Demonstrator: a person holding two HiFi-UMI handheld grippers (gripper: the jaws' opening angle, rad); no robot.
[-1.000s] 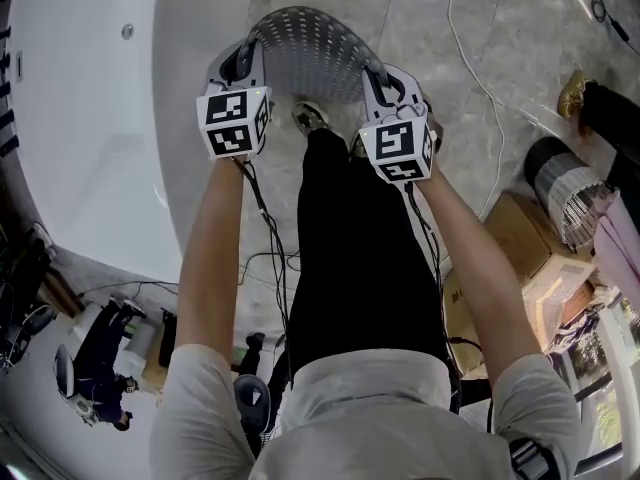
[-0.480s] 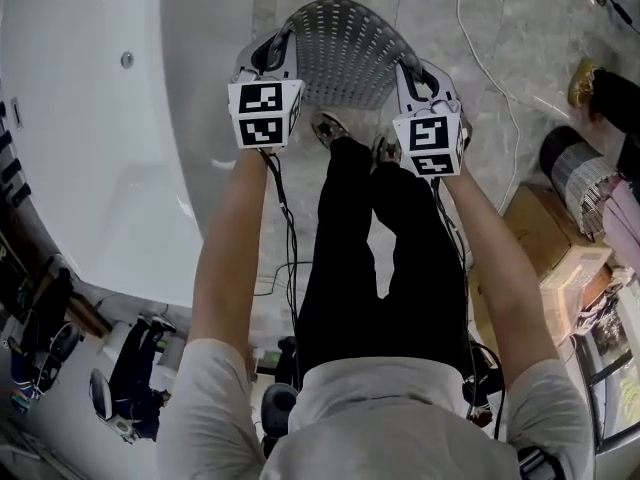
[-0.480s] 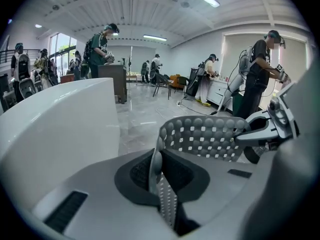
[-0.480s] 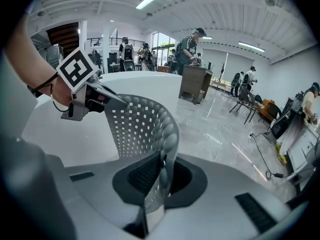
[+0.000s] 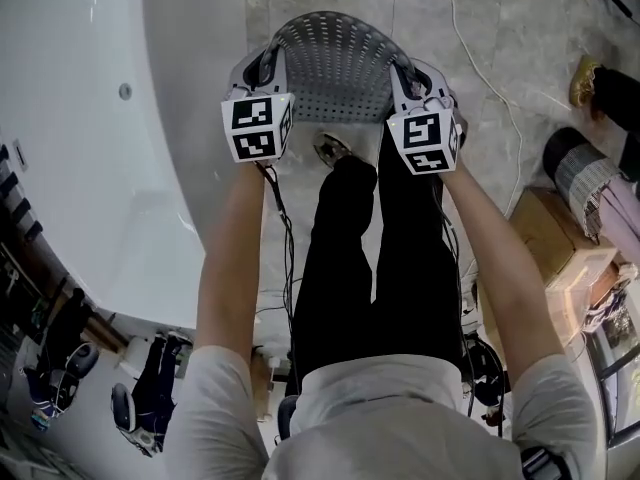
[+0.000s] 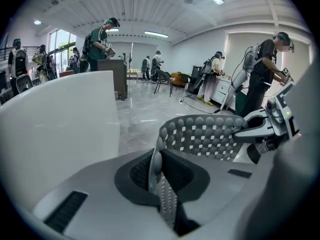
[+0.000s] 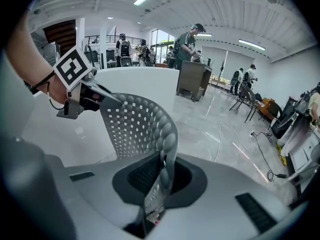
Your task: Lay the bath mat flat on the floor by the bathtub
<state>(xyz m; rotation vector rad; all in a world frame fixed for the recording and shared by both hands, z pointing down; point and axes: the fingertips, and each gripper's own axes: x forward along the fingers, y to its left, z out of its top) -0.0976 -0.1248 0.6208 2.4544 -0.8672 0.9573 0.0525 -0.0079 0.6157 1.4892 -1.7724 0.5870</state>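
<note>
The bath mat [image 5: 335,63] is grey, rubbery and full of small holes. It hangs as an arch between my two grippers, above the marble floor beside the white bathtub [image 5: 90,158]. My left gripper [image 5: 262,68] is shut on the mat's left edge, and its pads clamp that edge in the left gripper view [image 6: 156,169]. My right gripper [image 5: 410,73] is shut on the right edge, which stands pinched between its pads [image 7: 165,171]. The mat [image 6: 210,136] curves across to the other gripper [image 6: 272,129], and in the right gripper view the mat [image 7: 137,126] runs to the left gripper [image 7: 80,91].
The person's legs and a shoe [image 5: 330,150] stand just behind the mat. A white cable [image 5: 480,63] trails over the floor at the right. A cardboard box [image 5: 545,238] and a striped roll [image 5: 580,173] lie further right. Gear sits at the lower left [image 5: 140,388].
Both grippers have carried the mat forward and down, away from the body, still gripping its two edges. The arch looks lower and closer to the floor.
</note>
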